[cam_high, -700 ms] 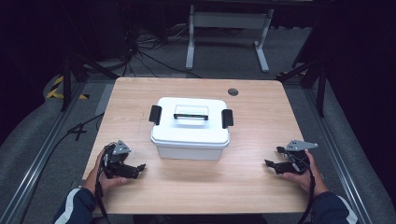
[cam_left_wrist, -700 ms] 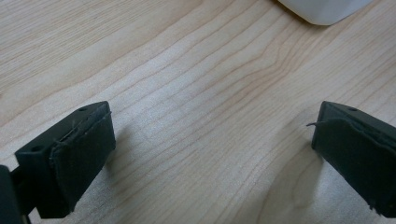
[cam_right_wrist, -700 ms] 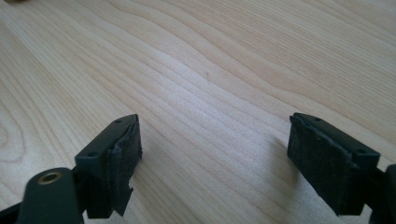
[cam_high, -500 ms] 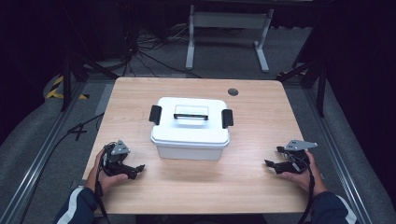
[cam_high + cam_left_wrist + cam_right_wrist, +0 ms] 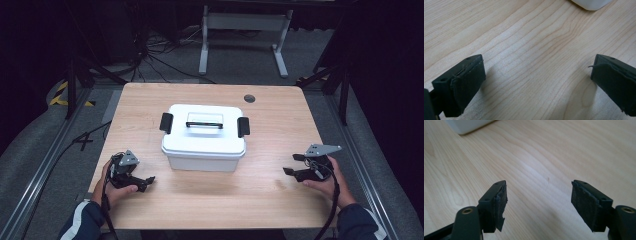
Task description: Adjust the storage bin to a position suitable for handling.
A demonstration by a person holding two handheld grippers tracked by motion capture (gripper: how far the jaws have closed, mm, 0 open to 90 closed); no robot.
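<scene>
High view: white lidded box (image 5: pixel 204 137) sits mid-table (image 5: pixel 280 120), lid on, black latch at each end, handle on top. Left gripper (image 5: pixel 136 179) rests low on the table at the near left, held in the person's left hand (image 5: pixel 114 186); jaws point toward the box's near left corner, which lies ahead of and inboard of the fingertips, near but not touching. Right gripper (image 5: pixel 293 164) sits at the near right in the right hand (image 5: pixel 327 181), jaws aimed inward at the box, which stands well apart from its tips. Small dark round hole (image 5: pixel 249 98) in the tabletop beyond the box.

Left gripper view: left gripper (image 5: pixel 537 75) jaws spread wide, nothing between them, bare wood grain in the gap. Pads (image 5: pixel 466 85) look worn at the edges. Rounded white box corner (image 5: pixel 591 3) shows at the top, ahead and off toward the right finger.

Right gripper view: right gripper (image 5: pixel 539 195) jaws likewise released and wide apart, gap holds nothing but tabletop. Foam on the pads (image 5: pixel 584 203) is frayed. Box edge (image 5: pixel 467 125) at the top left, ahead of and beyond the left finger, clear of both tips.
</scene>
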